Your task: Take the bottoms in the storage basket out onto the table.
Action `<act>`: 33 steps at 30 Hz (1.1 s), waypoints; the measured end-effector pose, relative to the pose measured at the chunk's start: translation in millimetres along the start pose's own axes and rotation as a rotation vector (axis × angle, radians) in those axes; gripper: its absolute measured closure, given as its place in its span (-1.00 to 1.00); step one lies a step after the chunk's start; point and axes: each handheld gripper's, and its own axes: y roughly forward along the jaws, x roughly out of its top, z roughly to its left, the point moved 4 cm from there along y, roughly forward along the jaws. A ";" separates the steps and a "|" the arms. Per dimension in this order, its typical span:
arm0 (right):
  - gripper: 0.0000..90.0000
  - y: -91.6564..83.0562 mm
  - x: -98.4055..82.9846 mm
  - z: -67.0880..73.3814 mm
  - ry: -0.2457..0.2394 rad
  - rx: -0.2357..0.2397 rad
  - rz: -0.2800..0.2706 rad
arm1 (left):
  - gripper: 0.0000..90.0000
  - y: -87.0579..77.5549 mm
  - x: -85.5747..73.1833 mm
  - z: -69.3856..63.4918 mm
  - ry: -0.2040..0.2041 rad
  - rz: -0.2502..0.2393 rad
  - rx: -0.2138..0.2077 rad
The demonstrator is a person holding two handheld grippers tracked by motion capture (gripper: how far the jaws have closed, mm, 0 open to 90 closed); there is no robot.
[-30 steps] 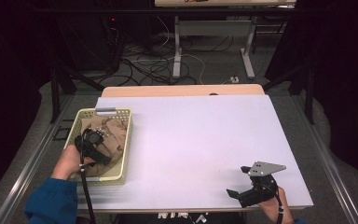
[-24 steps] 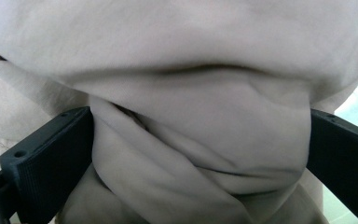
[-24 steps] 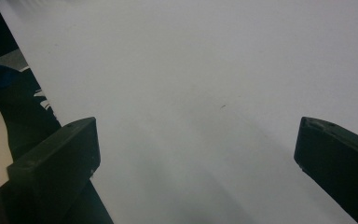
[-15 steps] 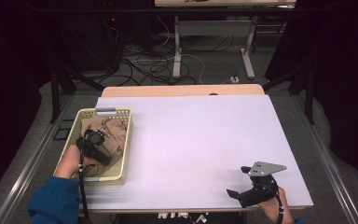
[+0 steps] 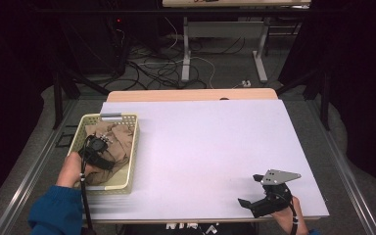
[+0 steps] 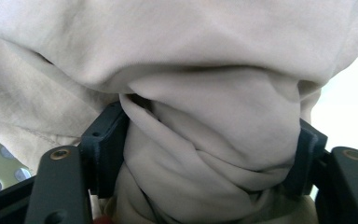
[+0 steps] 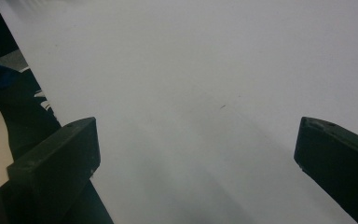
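Cloth [image 6: 205, 154], beige and bunched, sits between my left gripper's [image 5: 96, 149] jaws down in the pale yellow perforated basket [image 5: 127, 161] at the table's left edge; the jaws stand either side of a thick fold and touch it, so I judge they hold it. Over the last second that hand has crept slightly toward me within the basket, which suggests I am settling the grip before lifting the cloth out. Across the bare white table [image 5: 215, 147], my right gripper [image 5: 259, 204] rests near the front edge, jaws wide, holding nothing.
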 end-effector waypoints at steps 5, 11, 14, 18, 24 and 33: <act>-1.00 0.0 0.0 0.0 0.001 0.000 0.001 | -0.25 -1.6 -1.2 3.0 0.009 -0.026 -0.011; -1.00 -0.8 -0.1 -0.2 0.001 0.000 0.012 | -0.04 -7.7 -3.6 8.7 -0.021 -0.081 -0.030; -1.00 -0.7 -0.2 -0.4 0.001 0.000 0.013 | 0.15 -11.4 -4.8 11.2 -0.032 -0.099 -0.015; -1.00 -0.3 0.0 -0.2 0.002 -0.003 0.003 | 0.42 -13.8 -5.6 13.3 -0.046 -0.124 -0.004; -1.00 0.1 0.1 -0.2 0.002 -0.002 -0.006 | 0.54 -15.9 -6.2 14.5 -0.049 -0.155 0.003; -1.00 0.2 0.3 -0.9 -0.003 -0.003 -0.010 | 0.57 -24.7 -11.4 17.5 -0.066 -0.219 -0.003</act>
